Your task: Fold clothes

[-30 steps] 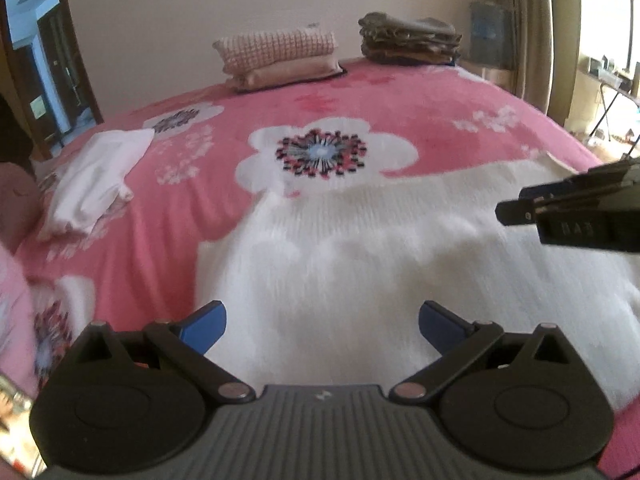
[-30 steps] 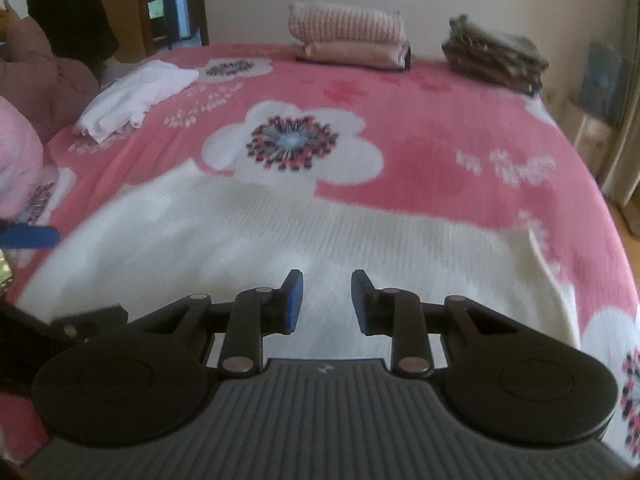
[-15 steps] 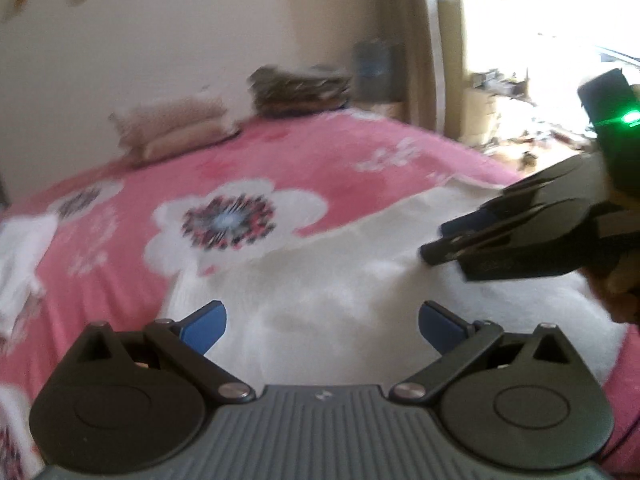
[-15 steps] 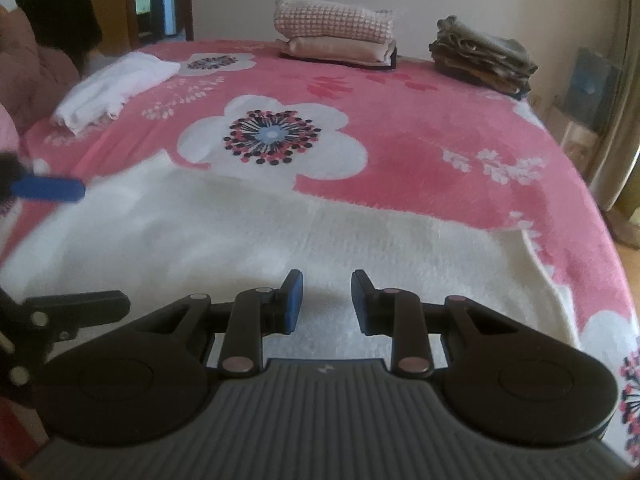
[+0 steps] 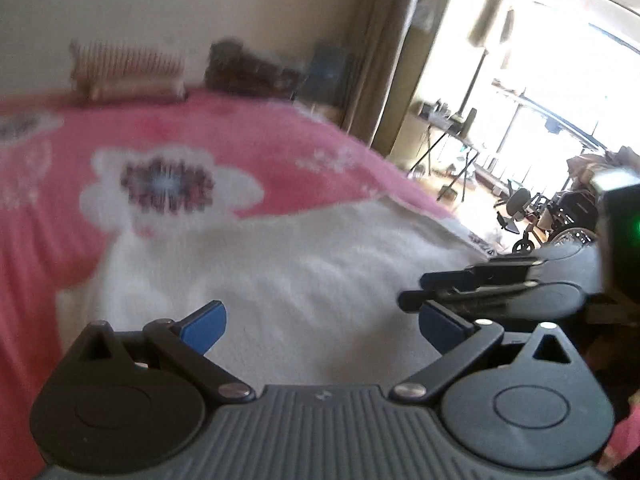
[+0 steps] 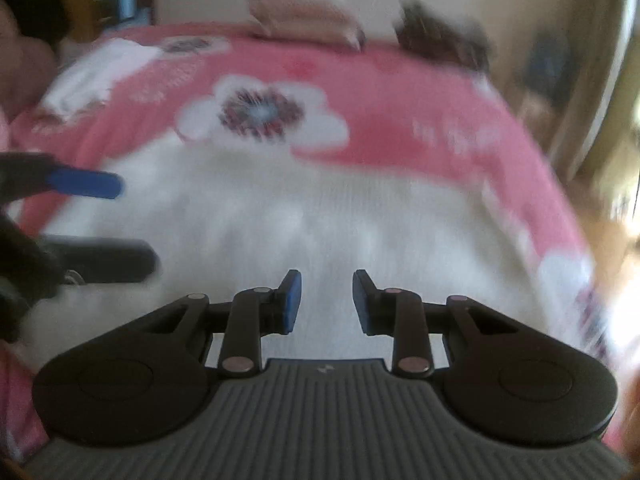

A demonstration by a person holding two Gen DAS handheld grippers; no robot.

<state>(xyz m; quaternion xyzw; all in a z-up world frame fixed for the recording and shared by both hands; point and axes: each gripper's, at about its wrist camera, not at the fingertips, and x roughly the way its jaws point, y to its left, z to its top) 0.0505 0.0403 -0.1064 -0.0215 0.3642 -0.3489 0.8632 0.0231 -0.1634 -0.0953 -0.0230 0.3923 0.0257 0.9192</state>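
Garment: white knit garment (image 6: 304, 216) spread flat on the near part of the bed (image 6: 400, 92), over the pink floral cover.
Left gripper (image 5: 322, 324): fingers (image 5: 202, 326) set wide apart, above the garment; nothing between them.
Right gripper (image 6: 326, 300): fingers (image 6: 290, 300) a narrow gap apart, nothing gripped; white knit visible through the gap.
Relative position: each gripper shows at the edge of the other's view, both over the garment, close side by side.
Far edge of bed: pink folded stack (image 6: 304, 16) and dark folded stack (image 6: 440, 36), near each other.
Left side of bed: loose white cloth (image 6: 96, 72).
Image quality: both views motion-blurred.
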